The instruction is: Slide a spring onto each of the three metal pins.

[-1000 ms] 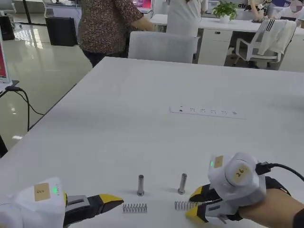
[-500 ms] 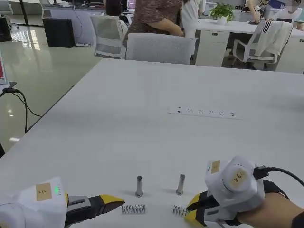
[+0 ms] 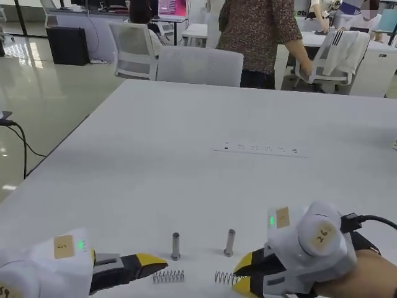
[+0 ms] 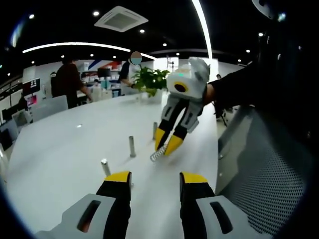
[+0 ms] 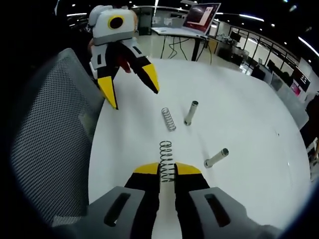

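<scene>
Head view: pinching the right hand-held gripper [image 3: 243, 277] onto one end of a spring [image 3: 223, 277] lying on the bench [image 3: 248, 124], after merely straddling it a second ago. Left gripper view: holding the left hand-held gripper [image 4: 156, 178] released, facing three upright pins [image 4: 132, 146]. Right gripper view: grasping that spring, leaving a second spring [image 5: 169, 119] beside a pin; probably lifting toward a pin next, none sleeved yet.

White table [image 3: 186, 155]; on it, a silver spring [image 5: 166, 152] and grey pins [image 3: 175, 246]. Left gripper [image 4: 155, 175] and right gripper [image 5: 167, 168]: white bodies, black jaws, yellow tips; beyond the table, a person's brown speckled blouse [image 3: 260, 31].
</scene>
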A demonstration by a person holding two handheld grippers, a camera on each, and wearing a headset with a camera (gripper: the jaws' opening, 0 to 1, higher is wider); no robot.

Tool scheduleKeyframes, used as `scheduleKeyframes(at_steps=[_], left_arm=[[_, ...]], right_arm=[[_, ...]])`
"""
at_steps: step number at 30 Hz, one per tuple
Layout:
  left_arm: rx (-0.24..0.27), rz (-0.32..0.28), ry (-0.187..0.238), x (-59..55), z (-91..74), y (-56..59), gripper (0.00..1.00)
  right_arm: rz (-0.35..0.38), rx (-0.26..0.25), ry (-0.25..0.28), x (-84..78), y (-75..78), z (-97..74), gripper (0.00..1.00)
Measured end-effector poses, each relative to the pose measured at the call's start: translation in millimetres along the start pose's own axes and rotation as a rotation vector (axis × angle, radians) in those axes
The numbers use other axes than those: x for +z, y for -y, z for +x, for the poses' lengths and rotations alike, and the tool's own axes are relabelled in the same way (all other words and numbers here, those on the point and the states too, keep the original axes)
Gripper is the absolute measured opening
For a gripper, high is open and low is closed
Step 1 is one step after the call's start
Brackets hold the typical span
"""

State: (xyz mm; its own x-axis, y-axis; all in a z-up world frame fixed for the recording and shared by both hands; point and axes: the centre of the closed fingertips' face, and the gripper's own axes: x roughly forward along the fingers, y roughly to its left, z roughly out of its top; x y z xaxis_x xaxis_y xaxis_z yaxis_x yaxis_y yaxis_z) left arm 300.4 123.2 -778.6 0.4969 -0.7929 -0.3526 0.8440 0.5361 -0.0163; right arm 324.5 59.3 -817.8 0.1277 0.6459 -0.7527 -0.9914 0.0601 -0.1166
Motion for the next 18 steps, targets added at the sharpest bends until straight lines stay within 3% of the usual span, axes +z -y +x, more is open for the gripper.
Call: scheduleKeyframes(at_steps=[10,18], left_arm=[[-0.048,0.033,-0.001,4.5,9.9,9.3,0.29],[-0.088,0.058,0.001,7.4,17.6,19.4,0.24]], right_arm=[[-0.107,0.044,0.016,30.6,-15.2,-8.8,0.07],[-0.164,0.080,0.006,37.8,-25.0,-8.5,0.07]])
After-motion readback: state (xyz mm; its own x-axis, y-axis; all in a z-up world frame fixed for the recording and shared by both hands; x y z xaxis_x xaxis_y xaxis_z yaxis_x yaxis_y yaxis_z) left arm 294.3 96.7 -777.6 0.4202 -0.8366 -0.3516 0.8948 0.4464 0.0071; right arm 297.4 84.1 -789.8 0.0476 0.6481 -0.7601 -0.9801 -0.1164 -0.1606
